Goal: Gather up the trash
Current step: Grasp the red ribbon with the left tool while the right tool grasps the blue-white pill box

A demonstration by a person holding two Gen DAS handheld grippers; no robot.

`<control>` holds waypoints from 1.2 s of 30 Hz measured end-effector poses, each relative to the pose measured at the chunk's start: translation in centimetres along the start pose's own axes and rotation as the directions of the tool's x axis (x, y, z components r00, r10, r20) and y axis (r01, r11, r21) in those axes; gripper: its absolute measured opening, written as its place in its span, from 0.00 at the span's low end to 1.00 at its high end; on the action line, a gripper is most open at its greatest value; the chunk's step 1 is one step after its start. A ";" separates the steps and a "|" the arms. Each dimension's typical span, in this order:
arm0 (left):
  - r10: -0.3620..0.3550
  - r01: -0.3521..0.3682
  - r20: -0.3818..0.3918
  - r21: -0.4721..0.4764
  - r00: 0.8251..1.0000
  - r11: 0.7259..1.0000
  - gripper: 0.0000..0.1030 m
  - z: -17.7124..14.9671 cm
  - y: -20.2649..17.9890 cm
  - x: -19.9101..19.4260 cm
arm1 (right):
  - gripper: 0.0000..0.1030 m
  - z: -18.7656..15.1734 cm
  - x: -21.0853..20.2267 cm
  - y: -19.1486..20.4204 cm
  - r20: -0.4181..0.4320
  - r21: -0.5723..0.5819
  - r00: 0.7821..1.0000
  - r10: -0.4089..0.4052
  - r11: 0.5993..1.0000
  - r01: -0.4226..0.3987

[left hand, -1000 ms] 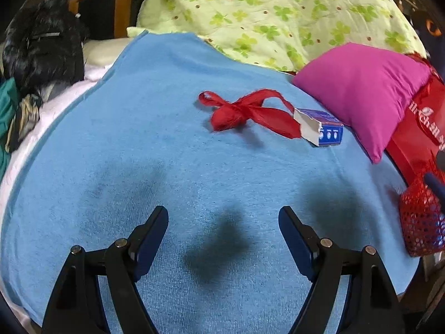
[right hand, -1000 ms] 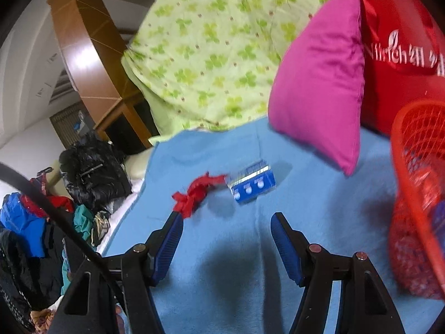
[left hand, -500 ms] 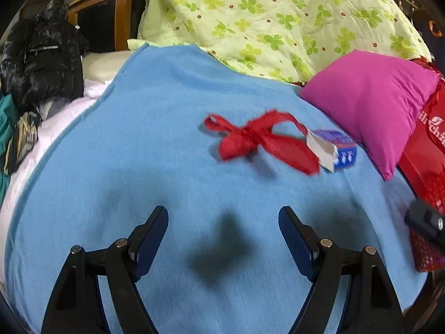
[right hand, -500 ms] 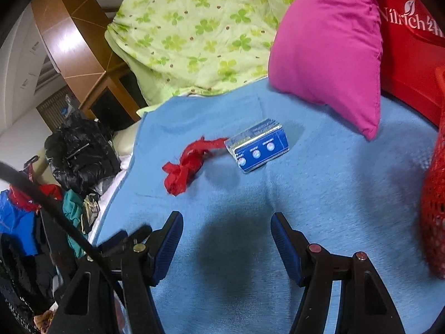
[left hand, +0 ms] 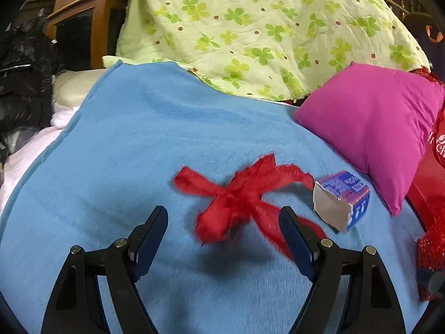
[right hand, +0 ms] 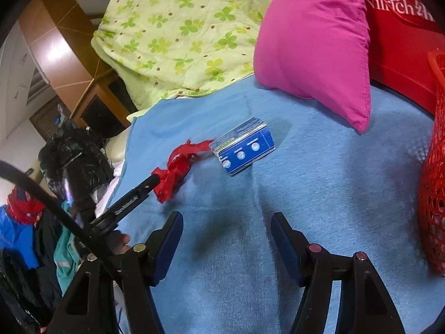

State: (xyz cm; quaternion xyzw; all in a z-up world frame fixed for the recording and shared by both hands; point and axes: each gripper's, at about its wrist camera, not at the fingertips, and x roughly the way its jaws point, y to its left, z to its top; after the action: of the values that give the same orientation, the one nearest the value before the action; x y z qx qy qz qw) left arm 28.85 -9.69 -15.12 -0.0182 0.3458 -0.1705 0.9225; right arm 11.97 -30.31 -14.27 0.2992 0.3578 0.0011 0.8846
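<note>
Left gripper (left hand: 224,221) has its jaws wide apart and nothing in them. The red ribbon (left hand: 239,194) lies on the blue blanket (left hand: 139,139), its knot just ahead of the tips and one tail running behind the right-side finger. Right gripper (right hand: 226,226) is about half open and also empty, well short of the torn blue box (right hand: 244,146), which touches the ribbon's far end. The red mesh basket (right hand: 434,167) is off to my right; I take it as the drop point.

Risks as I see them:
- The ribbon is limp and flat. Pinching a tail and not the knot would let it slide out on the lift.
- The blanket is soft and fuzzy, so going too deep could mean I grab pile along with the ribbon and drag the cover.
- A ribbon loop reaches the box, so lifting could tug the box or tip it.
- The two grippers are converging on one small patch, so a finger clash is possible.

Hard to read: the ribbon is motion-blurred in the left view and I can't tell whether a fingertip touches it. The basket is cut off in both views, with its contents unclear. The box's open end faces away from the right camera.
</note>
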 end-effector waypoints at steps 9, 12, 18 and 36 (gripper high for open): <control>-0.041 0.037 -0.061 -0.064 0.997 0.997 0.80 1.4 -0.3 3.4 | 0.69 4.4 3.8 -2.2 -0.021 0.162 0.993 0.120 0.980 -0.115; -0.040 0.035 -0.085 -0.061 0.996 0.998 0.80 1.6 -0.7 3.8 | 0.70 5.5 6.0 -2.8 -0.037 0.219 0.990 0.133 0.968 -0.122; -0.061 0.054 -0.114 -0.065 0.992 0.996 0.79 1.7 -0.6 4.3 | 0.70 7.2 10.4 -3.9 -0.091 0.332 0.985 0.148 0.937 -0.110; -0.090 0.077 -0.160 -0.086 0.983 0.993 0.30 1.3 0.2 4.9 | 0.61 8.2 14.7 -5.1 -0.041 0.445 0.999 0.031 0.895 -0.010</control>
State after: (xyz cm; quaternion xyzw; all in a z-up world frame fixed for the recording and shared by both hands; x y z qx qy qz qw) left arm 33.17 -11.25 -17.27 -0.0552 0.4259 -0.1959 0.8816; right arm 27.03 -35.61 -21.62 0.4969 0.3660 -0.0644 0.7842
